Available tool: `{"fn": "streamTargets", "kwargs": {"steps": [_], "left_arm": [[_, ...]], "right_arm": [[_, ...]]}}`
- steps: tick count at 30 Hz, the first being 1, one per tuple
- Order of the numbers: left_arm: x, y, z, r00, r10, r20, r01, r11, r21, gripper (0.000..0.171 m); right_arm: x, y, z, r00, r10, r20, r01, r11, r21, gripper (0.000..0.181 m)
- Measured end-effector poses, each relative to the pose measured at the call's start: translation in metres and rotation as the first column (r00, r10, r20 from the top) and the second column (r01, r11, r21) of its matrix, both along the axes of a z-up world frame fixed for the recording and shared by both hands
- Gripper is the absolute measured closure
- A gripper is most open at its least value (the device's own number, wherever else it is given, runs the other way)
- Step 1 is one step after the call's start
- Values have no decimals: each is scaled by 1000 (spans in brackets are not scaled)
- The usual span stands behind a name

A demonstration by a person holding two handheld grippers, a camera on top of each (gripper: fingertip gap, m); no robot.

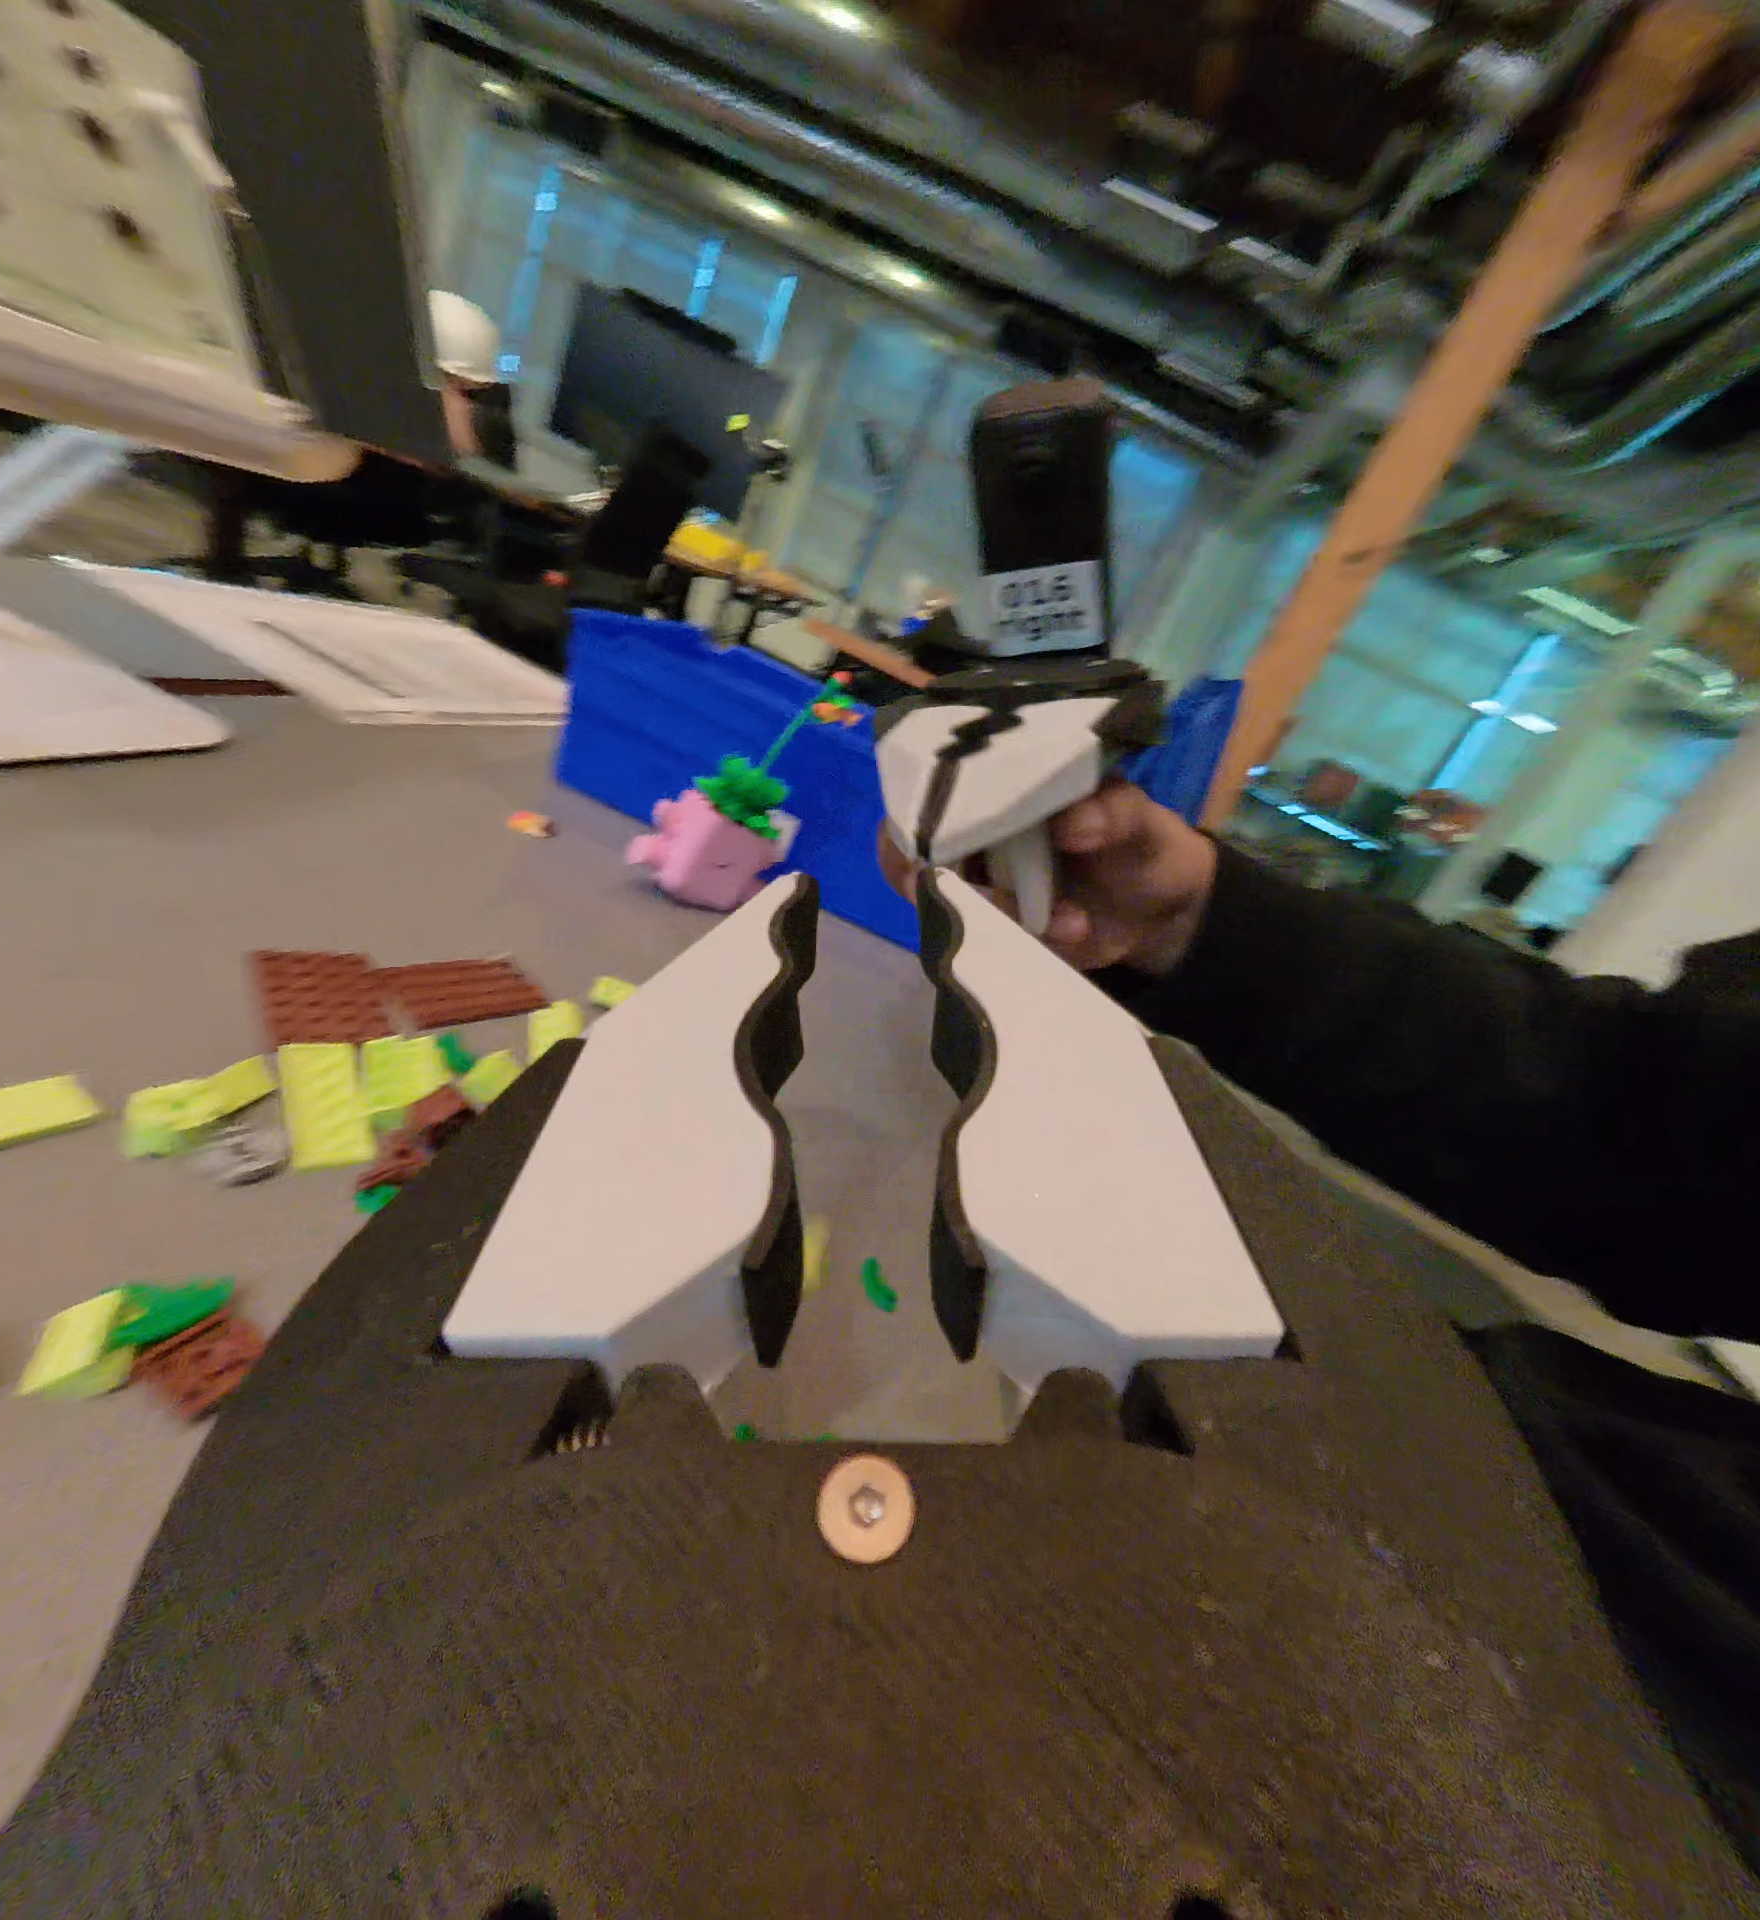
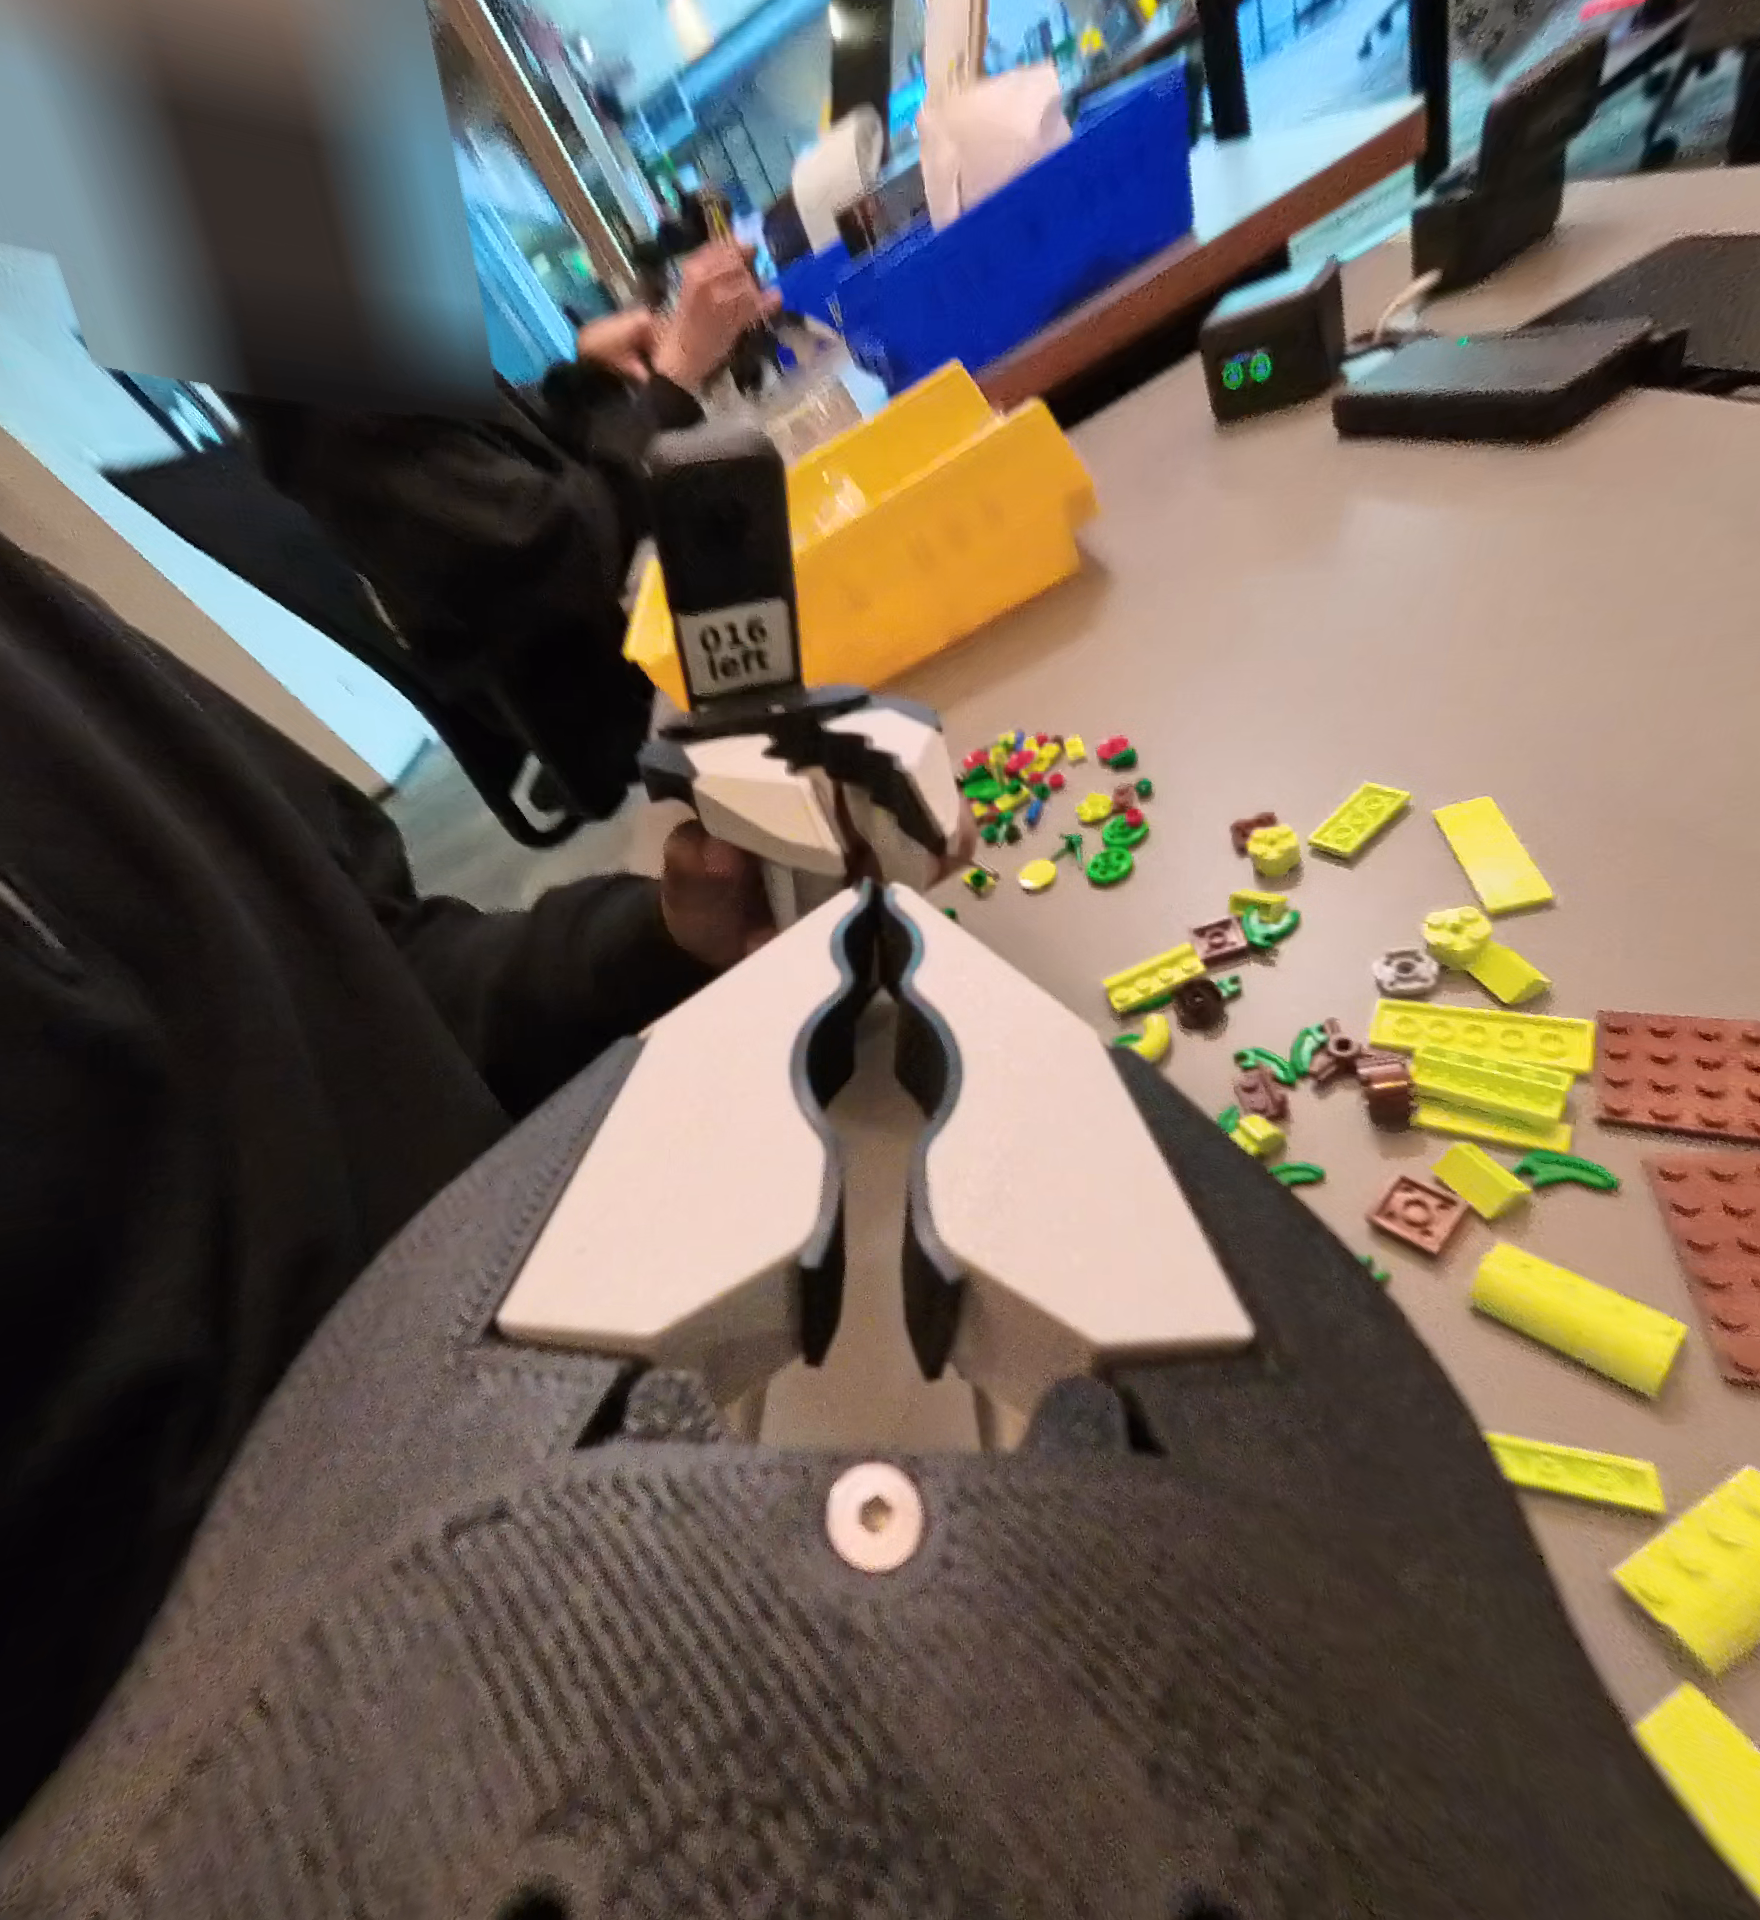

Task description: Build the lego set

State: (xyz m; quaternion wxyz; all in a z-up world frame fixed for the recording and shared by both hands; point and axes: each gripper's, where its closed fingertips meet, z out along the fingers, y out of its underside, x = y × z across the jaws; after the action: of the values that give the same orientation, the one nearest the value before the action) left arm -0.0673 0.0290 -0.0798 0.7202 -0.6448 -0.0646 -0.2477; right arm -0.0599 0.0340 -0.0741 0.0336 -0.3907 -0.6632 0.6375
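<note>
My left gripper (image 1: 868, 894) is open and empty, raised above the grey table (image 1: 128, 883). My right gripper (image 2: 874, 902) has its jaws together; I cannot tell whether a small piece sits between them. The two grippers face each other with their tips nearly meeting: the right gripper (image 1: 920, 847) shows in the left wrist view and the left gripper (image 2: 860, 831) in the right wrist view. A pink lego figure (image 1: 704, 847) with a green plant on top lies beyond the tips. Brown plates (image 2: 1717, 1081) and lime bricks (image 2: 1478, 1039) lie scattered on the table.
A heap of small coloured pieces (image 2: 1042, 790) lies behind the left gripper. A yellow bin (image 2: 917, 530) and a blue bin (image 1: 689, 727) stand at the back. Black boxes (image 2: 1271, 343) sit at the far right. A person in black sleeves (image 1: 1478, 1091) holds the grippers. My two grippers' fingertips are within a few centimetres of each other.
</note>
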Motion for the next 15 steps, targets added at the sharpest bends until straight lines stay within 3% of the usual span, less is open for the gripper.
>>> {"fn": "streamTargets", "kwargs": {"steps": [1, 5, 7, 12, 15], "left_arm": [[0, 2, -1, 1000, -3, 24, 3, 1000, -7, 153], [-32, 5, -30, 986, 168, 2, -165, 971, -172, 162], [-43, -3, -24, 980, 193, 46, -185, 972, -143, 163], [-79, -26, -20, 944, 305, 122, -292, 949, -118, 164], [-90, -37, -13, 933, 335, 132, -325, 941, -91, 165]], "right_arm": [[0, 4, 1, 1000, -14, 4, 14, 1000, -18, 181], [-1, 24, -34, 988, -142, 59, 127, 969, 210, 181], [3, 22, -34, 984, -171, 48, 154, 956, 248, 181], [15, 5, -25, 966, -257, -14, 242, 890, 385, 178], [29, -37, -26, 974, -221, -47, 219, 870, 441, 174]]}}
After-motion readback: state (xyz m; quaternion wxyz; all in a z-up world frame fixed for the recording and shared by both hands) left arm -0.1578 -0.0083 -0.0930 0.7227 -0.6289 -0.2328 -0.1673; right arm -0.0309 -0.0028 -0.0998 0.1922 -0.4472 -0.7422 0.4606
